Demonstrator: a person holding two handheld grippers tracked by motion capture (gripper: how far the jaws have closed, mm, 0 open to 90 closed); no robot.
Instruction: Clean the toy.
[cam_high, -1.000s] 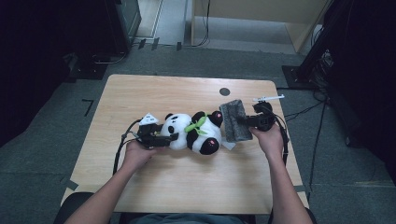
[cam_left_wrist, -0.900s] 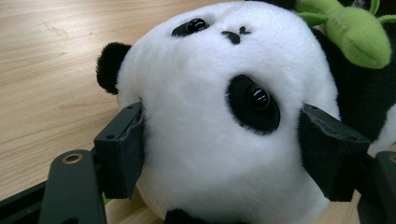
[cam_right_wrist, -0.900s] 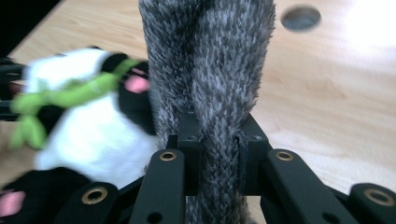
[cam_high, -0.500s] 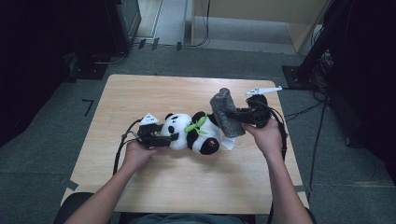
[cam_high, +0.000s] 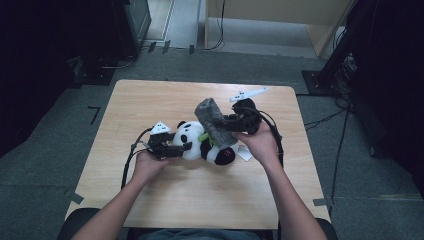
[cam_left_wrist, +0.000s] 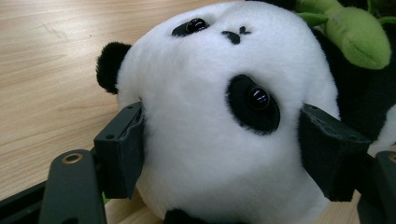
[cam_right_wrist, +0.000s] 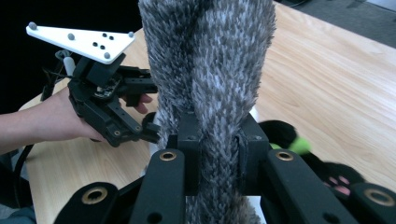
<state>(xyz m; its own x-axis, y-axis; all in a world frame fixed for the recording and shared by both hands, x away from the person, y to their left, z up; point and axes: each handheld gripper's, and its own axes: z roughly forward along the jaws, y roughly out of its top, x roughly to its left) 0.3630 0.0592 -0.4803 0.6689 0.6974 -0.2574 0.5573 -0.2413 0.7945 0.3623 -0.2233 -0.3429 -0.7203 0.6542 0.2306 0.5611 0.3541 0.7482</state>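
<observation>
The pale wooden counter (cam_high: 150, 200) carries a black-and-white plush panda toy (cam_high: 202, 145) lying near its middle, head toward the person's left. A green plush bamboo piece (cam_left_wrist: 357, 35) sits against the panda's dark body, just beside the head. Draped over the panda's body and rising at a tilt is a grey shaggy strip of fur cloth (cam_high: 214, 120), its lower end touching the toy. The right claw (cam_right_wrist: 217, 144) is clenched on this fur strip, the jaws pinching it from both sides. The left claw (cam_left_wrist: 219, 144) grasps the panda's white head, one jaw pressed into each cheek. A small white tag (cam_high: 244, 153) lies on the counter just beside the panda's dark foot.
</observation>
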